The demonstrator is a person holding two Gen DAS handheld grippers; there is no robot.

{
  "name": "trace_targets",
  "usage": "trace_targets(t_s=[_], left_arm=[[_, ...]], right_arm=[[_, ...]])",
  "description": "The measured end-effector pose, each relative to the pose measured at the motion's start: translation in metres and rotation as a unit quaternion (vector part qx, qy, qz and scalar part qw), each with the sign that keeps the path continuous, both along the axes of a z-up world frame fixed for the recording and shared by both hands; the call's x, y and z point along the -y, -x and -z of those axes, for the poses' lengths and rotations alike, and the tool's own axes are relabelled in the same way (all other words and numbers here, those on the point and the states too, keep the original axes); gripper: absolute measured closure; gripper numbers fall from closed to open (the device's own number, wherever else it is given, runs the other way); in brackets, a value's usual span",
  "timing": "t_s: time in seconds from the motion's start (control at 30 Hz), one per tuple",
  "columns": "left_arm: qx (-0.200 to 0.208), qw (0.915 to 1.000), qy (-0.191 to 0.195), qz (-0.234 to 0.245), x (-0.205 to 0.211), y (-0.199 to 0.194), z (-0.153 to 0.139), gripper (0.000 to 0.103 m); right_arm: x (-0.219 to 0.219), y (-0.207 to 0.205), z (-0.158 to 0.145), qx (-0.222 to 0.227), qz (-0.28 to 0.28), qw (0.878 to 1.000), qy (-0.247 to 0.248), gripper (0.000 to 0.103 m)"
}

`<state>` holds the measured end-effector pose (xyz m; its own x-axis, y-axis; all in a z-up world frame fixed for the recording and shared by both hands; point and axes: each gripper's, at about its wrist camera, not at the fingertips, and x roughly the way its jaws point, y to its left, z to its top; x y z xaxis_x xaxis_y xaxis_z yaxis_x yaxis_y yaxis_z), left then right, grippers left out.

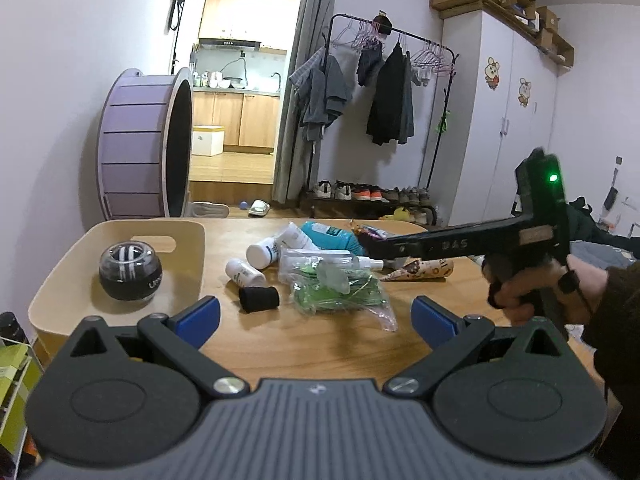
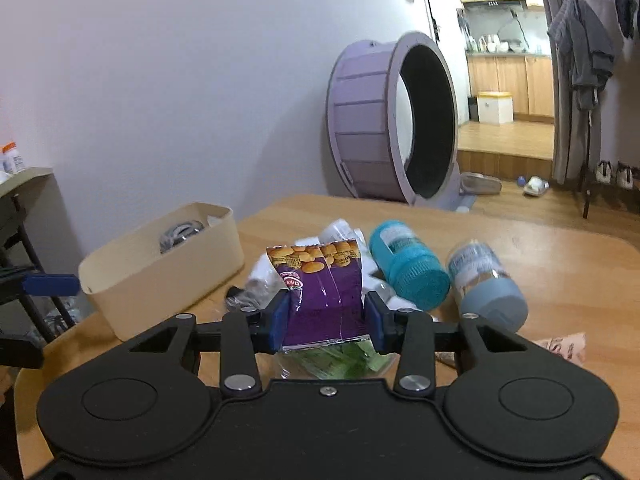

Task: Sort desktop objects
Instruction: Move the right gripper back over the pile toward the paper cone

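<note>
My right gripper (image 2: 326, 318) is shut on a purple snack packet (image 2: 324, 292) printed with biscuits, held above the pile on the wooden table (image 2: 560, 272). From the left wrist view the right gripper (image 1: 366, 242) reaches in from the right over the pile, a hand (image 1: 532, 284) on its handle. My left gripper (image 1: 316, 318) is open near the table's front edge, nothing between its fingers. The pile holds white tubes (image 1: 262, 254), a black cylinder (image 1: 259, 299), a clear bag of green leaves (image 1: 340, 288), a teal bottle (image 2: 408, 264) and a grey-capped bottle (image 2: 486, 286). A beige bin (image 1: 60, 280) at left contains a dark gyro ball (image 1: 130, 272).
A patterned paper wrapper (image 1: 420, 270) lies right of the pile. Behind the table stand a purple exercise wheel (image 1: 140, 144), a clothes rack (image 1: 380, 96) with shoes under it, and a white wardrobe (image 1: 508, 120). A wire shelf (image 1: 16, 372) sits at the left edge.
</note>
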<state>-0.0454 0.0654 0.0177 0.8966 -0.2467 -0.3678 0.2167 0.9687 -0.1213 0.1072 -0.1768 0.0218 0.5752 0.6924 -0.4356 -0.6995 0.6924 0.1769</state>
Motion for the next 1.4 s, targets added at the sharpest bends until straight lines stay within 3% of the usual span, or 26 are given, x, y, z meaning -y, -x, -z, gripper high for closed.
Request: trace_targets(t_s=[0.3, 0.73, 0.77, 0.87, 1.07, 1.3, 1.4], left_arm=[[0.006, 0.9993, -0.002, -0.038, -0.023, 0.022, -0.002, 0.001], [0.019, 0.994, 0.036, -0.101, -0.072, 0.057, -0.008, 0.001], [0.018, 0.994, 0.036, -0.102, -0.073, 0.057, -0.009, 0.001], [0.014, 0.9943, 0.032, -0.101, -0.075, 0.055, -0.009, 0.001], [0.01, 0.9954, 0.028, -0.091, -0.072, 0.052, -0.01, 0.001], [0.009, 0.9975, 0.02, -0.068, -0.055, 0.045, -0.006, 0.001], [0.009, 0.9984, 0.014, -0.053, -0.041, 0.039, -0.005, 0.001]], right_arm=[[-0.035, 0.022, -0.019, 0.005, -0.063, 0.998, -0.018, 0.064], [-0.15, 0.032, -0.023, -0.013, -0.194, 0.981, -0.004, 0.063], [-0.158, 0.03, -0.021, -0.017, -0.197, 0.98, 0.001, 0.061], [-0.169, 0.026, -0.015, -0.025, -0.2, 0.98, 0.009, 0.044], [-0.137, 0.029, -0.017, -0.015, -0.168, 0.986, 0.003, 0.04], [-0.048, 0.033, -0.017, 0.007, -0.071, 0.997, 0.007, 0.034], [-0.011, 0.031, -0.012, -0.003, -0.03, 1.0, -0.002, 0.034]])
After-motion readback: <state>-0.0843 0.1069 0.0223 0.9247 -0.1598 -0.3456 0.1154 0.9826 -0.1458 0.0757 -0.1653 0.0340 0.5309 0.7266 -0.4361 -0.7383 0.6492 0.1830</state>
